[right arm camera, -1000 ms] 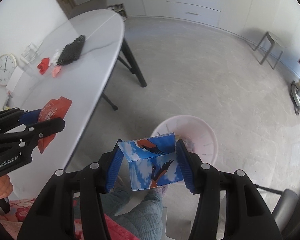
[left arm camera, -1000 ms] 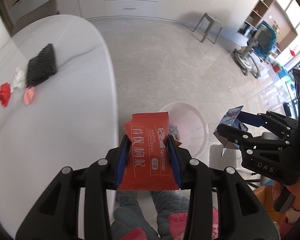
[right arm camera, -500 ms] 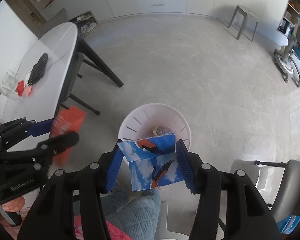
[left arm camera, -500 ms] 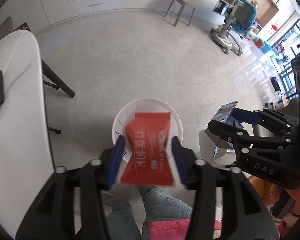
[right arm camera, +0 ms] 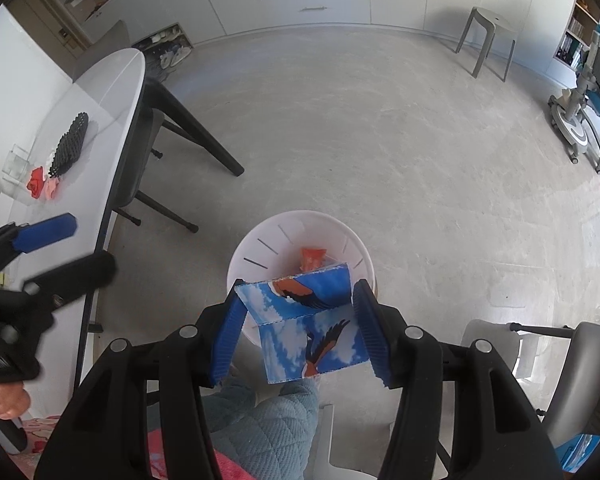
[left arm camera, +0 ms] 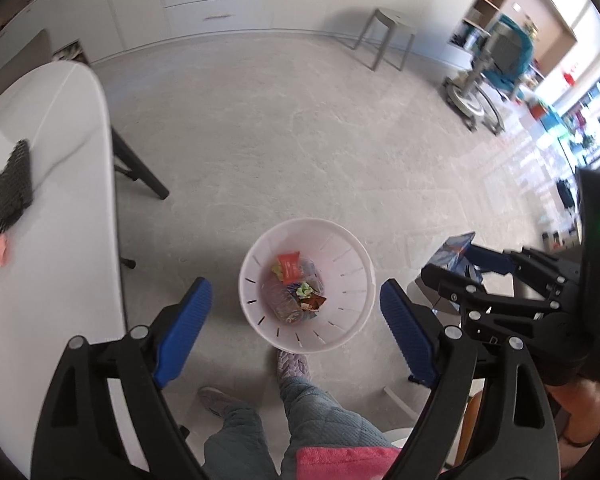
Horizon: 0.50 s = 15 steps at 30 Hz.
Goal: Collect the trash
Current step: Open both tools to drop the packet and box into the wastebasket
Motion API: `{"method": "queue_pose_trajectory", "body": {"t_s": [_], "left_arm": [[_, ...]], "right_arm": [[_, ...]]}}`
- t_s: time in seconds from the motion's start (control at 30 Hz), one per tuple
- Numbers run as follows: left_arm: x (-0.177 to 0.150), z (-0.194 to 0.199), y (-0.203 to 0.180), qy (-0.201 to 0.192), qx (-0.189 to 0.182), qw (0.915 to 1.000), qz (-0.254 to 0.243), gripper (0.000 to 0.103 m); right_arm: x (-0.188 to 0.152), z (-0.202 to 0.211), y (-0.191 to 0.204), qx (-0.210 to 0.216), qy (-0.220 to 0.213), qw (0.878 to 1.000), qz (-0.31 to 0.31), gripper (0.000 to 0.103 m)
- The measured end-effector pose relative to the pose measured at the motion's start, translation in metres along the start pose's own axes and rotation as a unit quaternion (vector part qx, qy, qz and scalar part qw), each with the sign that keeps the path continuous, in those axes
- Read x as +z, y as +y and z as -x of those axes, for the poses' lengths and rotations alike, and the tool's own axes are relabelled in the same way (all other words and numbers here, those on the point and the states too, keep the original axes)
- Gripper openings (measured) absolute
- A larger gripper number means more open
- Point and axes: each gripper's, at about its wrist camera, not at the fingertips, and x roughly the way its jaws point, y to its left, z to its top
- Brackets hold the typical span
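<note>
My left gripper (left arm camera: pixel 296 300) is open and empty above the white trash bin (left arm camera: pixel 356 264) on the floor. The red snack packet (left arm camera: pixel 290 272) lies inside the bin among other wrappers. My right gripper (right arm camera: pixel 298 322) is shut on a blue box with bird pictures (right arm camera: pixel 308 326), held above the bin's (right arm camera: pixel 260 236) near edge. The right gripper also shows in the left wrist view (left arm camera: pixel 448 284) to the right of the bin, with the blue box (left arm camera: pixel 454 254) in it. The left gripper shows in the right wrist view (right arm camera: pixel 68 244) at the left, open.
A white oval table (left arm camera: pixel 52 240) stands left of the bin with a black mesh item (left arm camera: pixel 14 184) and pink and red scraps (right arm camera: pixel 44 184) on it. A grey stool (right arm camera: pixel 488 36) stands far back. A grey chair (right arm camera: pixel 572 368) is at the right. The person's legs (left arm camera: pixel 296 408) are below.
My left gripper swung from the table to over the bin, opened and let go of the red snack packet, which now lies in the bin. The right gripper still holds the blue box.
</note>
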Motion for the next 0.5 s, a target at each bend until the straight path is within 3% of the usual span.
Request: {"method": "queue_pose_trajectory", "body": {"t_s": [0.23,0.3,0.5], "left_arm": [[-0.004,0.025,0.033,-0.029,0.026,0.9985,0.039,0.091],[-0.006,0.03,0.041,-0.034,0.032,0.9978,0.046,0.091],[-0.012,0.042,0.07,-0.041,0.044,0.9953,0.077,0.094]], "right_arm": [[0.002,-0.012,0.019,-0.001,0.009,1.0,0.021,0.06],[0.003,-0.017,0.026,-0.014,0.016,0.999,0.025,0.079],[0.01,-0.015,0.047,-0.037,0.004,0.999,0.033,0.095]]}}
